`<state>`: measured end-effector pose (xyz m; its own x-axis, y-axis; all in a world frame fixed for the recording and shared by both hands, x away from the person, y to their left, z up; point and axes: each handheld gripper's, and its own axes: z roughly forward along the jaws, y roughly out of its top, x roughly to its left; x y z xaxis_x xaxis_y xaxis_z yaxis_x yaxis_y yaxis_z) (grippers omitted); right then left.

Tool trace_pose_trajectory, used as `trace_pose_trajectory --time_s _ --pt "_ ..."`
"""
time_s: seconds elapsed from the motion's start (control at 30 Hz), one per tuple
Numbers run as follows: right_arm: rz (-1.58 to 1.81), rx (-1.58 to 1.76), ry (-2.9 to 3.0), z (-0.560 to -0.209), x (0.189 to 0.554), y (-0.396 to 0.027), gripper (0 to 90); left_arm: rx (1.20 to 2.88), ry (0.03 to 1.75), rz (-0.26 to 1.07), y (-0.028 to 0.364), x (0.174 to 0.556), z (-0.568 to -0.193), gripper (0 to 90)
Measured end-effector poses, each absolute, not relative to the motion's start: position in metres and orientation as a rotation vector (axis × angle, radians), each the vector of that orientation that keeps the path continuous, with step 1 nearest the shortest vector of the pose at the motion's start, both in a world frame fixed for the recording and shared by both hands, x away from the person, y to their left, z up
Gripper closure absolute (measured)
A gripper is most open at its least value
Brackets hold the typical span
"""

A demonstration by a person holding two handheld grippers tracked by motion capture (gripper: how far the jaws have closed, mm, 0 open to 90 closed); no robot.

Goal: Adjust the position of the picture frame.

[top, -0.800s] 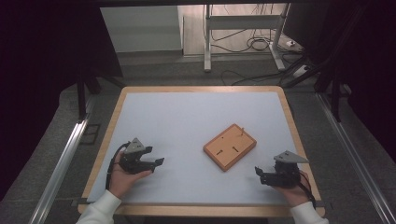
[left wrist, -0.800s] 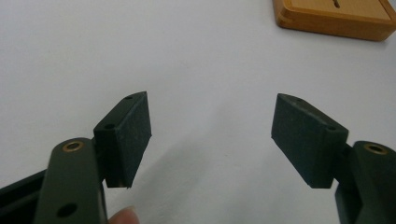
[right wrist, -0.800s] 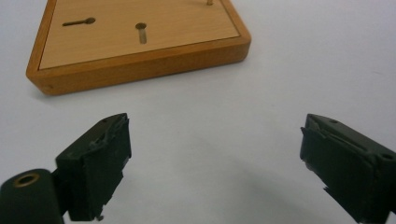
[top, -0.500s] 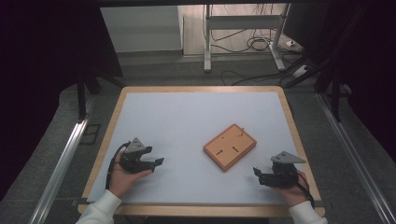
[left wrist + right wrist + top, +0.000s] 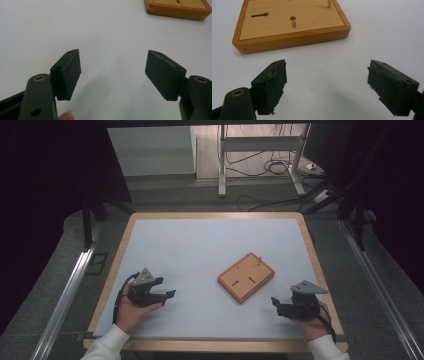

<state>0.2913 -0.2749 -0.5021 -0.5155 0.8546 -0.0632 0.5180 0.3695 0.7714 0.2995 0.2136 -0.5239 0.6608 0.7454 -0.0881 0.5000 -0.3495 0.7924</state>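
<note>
Jaws apart and empty on both: left gripper (image 5: 169, 294), right gripper (image 5: 276, 304). Wooden board (image 5: 246, 276) sits between; approach low, square to its edges.

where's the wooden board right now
In the high view the wooden board lies flat on the white table top, right of centre, between the two grippers and nearer the right gripper, which is open and not touching it.

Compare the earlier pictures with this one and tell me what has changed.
The right gripper has slid a little leftward and nearer the table's front edge, jaws open and empty. The left gripper stayed put, also open and empty. The wooden board lies where it was on the table.
</note>
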Motion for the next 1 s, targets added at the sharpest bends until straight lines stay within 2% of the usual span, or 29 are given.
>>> trace_pose_trajectory --time_s 0.4,1.0 --pt "0.991 1.175 2.165 -0.493 0.299 -0.273 16.8 2.025 0.979 0.375 0.214 0.3 -0.524 28.2" --pt "0.97 1.081 2.188 -0.477 0.331 -0.245 21.6 2.022 0.997 0.375 0.215 0.299 -0.524 28.2"
